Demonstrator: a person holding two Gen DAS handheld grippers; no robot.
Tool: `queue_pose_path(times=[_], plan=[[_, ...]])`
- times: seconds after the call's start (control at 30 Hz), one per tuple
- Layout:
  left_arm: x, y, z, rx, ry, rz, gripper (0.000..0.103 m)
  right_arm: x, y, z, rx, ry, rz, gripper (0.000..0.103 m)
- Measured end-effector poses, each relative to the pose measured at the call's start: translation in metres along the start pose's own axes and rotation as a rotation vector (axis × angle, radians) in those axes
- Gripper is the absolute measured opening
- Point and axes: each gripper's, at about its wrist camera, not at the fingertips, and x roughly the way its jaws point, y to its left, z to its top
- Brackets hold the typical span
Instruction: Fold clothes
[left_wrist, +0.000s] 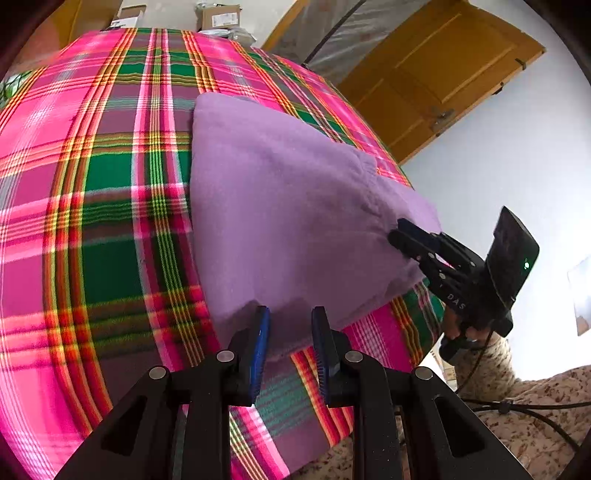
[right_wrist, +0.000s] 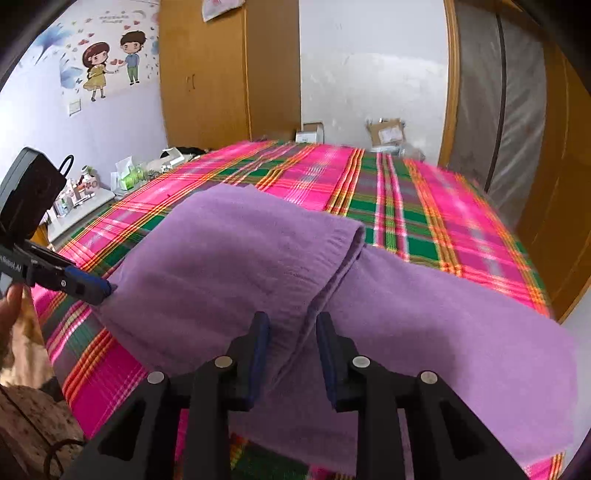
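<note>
Bed (right_wrist: 424, 206): plaid blanket covering it, filling mid-frame.
Boxes (right_wrist: 386, 134): sitting upper centre; contents unclear.
Garment (right_wrist: 258, 266): purple, lying folded, centre.
Left gripper (left_wrist: 290, 332): jaws standing apart over the hem.
Right gripper (right_wrist: 291, 336): jaws parted, gripping nothing.

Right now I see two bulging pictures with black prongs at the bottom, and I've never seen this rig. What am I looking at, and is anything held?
There is no robot here. A person holds a two-finger gripper in each hand, and a wide-angle camera on each one looks along its fingers. One picture is from the left gripper, the other from the right gripper. Each picture also shows the other gripper off to the side. A purple garment, partly folded over itself, lies on a pink and green plaid cover. Both grippers sit at its near edge with their fingers apart, so neither looks clamped on it.
</note>
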Motion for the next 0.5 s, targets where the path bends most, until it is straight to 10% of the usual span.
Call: queue_pose_path(times=[0.5], plan=[[-0.006,-0.002,-0.009,-0.008,-0.013,-0.016,0.022,0.006,0.054,-0.009,-0.152,-0.033,-0.006,0.027]])
